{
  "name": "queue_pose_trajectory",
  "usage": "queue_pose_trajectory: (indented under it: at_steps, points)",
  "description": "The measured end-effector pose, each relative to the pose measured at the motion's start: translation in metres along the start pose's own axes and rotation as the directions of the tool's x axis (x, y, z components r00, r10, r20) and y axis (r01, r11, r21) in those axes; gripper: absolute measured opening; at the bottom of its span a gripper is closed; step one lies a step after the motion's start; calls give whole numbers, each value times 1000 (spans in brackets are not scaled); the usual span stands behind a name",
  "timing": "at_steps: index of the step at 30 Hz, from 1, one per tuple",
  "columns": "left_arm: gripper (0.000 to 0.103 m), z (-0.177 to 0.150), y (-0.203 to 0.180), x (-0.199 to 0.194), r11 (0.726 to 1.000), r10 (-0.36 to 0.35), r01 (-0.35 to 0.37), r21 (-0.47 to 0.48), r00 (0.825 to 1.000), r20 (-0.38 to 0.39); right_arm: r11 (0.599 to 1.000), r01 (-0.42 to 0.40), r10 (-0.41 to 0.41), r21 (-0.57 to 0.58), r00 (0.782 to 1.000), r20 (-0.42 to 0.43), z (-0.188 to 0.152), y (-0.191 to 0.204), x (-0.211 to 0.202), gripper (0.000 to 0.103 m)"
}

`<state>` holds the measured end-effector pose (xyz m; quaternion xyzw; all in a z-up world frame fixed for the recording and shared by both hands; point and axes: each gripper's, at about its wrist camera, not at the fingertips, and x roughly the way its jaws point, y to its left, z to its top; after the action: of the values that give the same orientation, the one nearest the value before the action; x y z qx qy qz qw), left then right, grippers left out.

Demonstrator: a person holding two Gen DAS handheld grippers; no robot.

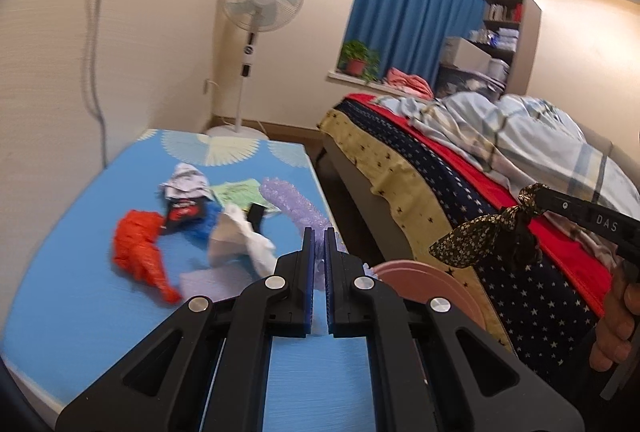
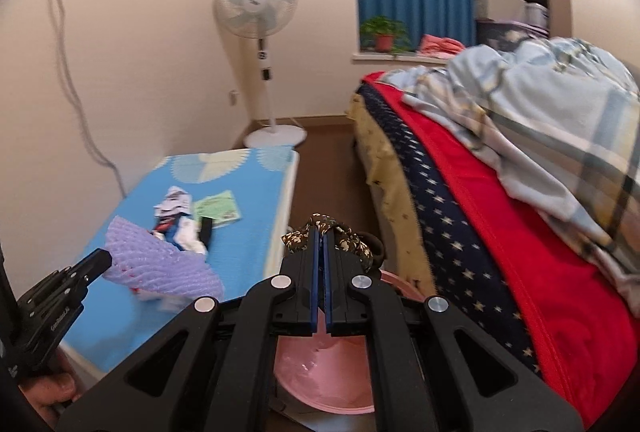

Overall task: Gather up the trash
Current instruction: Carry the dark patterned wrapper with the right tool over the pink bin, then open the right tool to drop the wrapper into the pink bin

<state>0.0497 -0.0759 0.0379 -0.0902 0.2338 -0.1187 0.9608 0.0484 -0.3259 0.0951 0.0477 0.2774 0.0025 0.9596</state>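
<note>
Blue, fan-printed cloth covers the low table point(image 1: 72, 312), where crumpled litter lies from ten to twelve o'clock of the left gripper point(image 1: 319, 244): an orange plastic bag point(image 1: 140, 256), white paper point(image 1: 240, 240) and a green leaflet point(image 1: 236, 192). At five o'clock sits the smooth pink plastic basin point(image 2: 320, 384), judged the bin. The left gripper clenches a ribbed lilac foam net point(image 2: 168, 260); the right gripper point(image 2: 321, 232) pinches a dark floral fabric bow point(image 1: 480, 236). Both loads seem mid-carry; next comes releasing them over the basin.
</note>
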Motion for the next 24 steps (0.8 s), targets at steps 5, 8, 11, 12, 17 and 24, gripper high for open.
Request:
queue_pose_trajectory:
  at_steps: [5,8,11,12,17,24]
  points:
    - [4,-12,-26,25,998,-40,41,37,999,-37,997,40,-38,64,999,-35,-5,-22,11,2]
    - [4,-19,-40,40,996,-60,64,59,996,-65,996,54,-50,73,998,-48,-7,-25,17,2]
    - [4,-27,-50,53,994,-79,86,72,993,-93,995,65,-60,81,996,-61,-9,-28,22,2]
    - [4,-30,-53,59,993,-83,91,78,991,-105,994,68,-62,84,996,-65,-9,-29,24,2]
    - [4,-40,-63,75,990,-103,115,77,984,-147,992,86,-78,90,993,-91,-12,-32,33,2]
    - [4,-53,-73,91,987,-123,141,80,973,-194,990,102,-90,101,989,-115,-16,-35,40,2]
